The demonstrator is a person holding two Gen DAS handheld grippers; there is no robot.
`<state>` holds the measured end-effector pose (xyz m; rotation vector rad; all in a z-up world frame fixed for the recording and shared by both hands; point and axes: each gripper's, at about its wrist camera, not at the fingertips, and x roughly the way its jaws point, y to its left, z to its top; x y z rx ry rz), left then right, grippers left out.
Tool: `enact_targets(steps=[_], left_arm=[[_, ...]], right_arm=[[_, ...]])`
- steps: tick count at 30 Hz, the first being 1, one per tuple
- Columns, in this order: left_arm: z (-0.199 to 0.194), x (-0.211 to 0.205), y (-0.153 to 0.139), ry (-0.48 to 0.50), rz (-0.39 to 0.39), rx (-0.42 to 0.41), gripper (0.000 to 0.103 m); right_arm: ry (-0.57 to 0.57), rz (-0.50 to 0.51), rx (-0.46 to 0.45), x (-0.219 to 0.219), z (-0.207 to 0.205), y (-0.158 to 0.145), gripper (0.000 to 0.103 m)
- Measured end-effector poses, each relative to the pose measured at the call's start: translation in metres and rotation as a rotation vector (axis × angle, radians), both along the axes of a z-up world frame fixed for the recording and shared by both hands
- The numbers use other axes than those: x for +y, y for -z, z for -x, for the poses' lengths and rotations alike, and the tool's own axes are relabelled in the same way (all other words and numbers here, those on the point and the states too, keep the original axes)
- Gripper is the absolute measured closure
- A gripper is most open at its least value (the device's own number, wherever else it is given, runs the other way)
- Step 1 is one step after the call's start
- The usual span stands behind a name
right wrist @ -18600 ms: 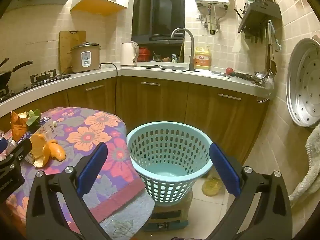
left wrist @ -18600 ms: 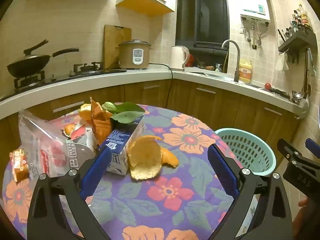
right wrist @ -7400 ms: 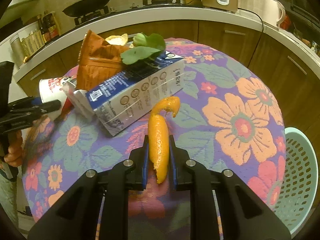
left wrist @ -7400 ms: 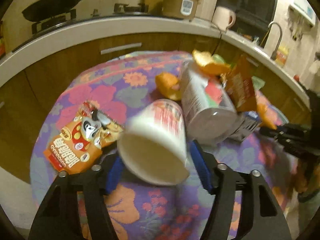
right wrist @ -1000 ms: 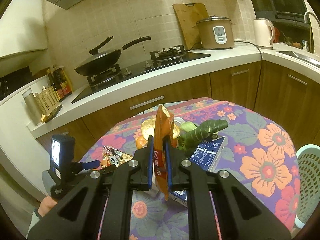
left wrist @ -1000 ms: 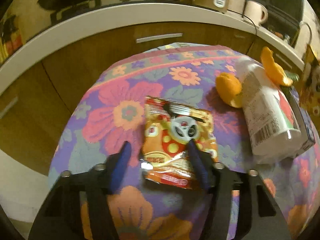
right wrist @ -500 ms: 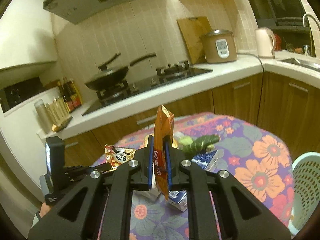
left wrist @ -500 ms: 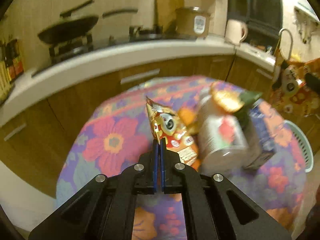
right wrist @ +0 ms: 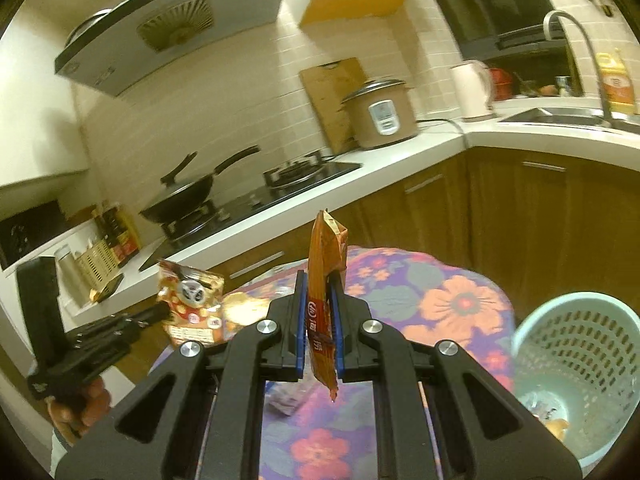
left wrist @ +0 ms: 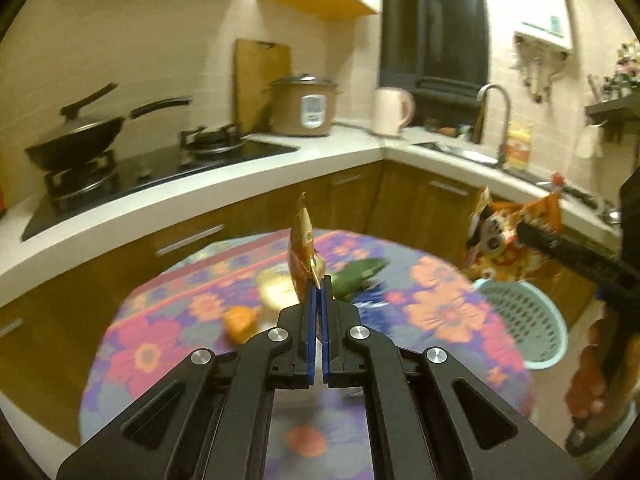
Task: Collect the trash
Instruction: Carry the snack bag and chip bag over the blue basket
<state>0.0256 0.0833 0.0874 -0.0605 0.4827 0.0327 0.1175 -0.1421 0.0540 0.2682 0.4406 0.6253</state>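
Trash in hand: two snack wrappers are being carried, both lifted clear of the table.
Left gripper: its jaws are pinching a panda-print snack packet by its lower edge; the packet is hanging in the air beyond the table's left edge in the right wrist view.
Right gripper: its jaws are clamping an orange snack bag edge-on, above the near part of the flowered table.
Laundry-style basket: it is standing on the floor just off the table's right edge; a few scraps are lying at its bottom, too small to name.
Still on the table: an orange peel near the left edge, a green leaf and a pale container toward the far side; blur is hiding detail.
Progress: judging from this, the job is partway along, with some trash binned, two wrappers awaiting the drop, and several pieces waiting.
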Motion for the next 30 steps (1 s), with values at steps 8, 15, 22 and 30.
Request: enact_targets(steps=[8, 15, 22, 30], left_arm=[[-0.033, -0.067, -0.006, 0.188, 0.057, -0.024, 0.103], [-0.088, -0.152, 0.019, 0.362, 0.078, 0.056, 0.103], [-0.145, -0.239, 0.066, 0.470, 0.055, 0.191, 0.103], [-0.181, -0.283, 0.107, 0.522, 0.057, 0.308, 0.103]], right_arm=[[0.191, -0.003, 0.060, -0.094, -0.017, 0.028, 0.095], [0.317, -0.018, 0.229, -0.172, -0.041, 0.079, 0.095], [0.356, 0.005, 0.371, -0.205, -0.059, 0.126, 0.094], [0.398, 0.009, 0.450, -0.224, -0.072, 0.150, 0.094]])
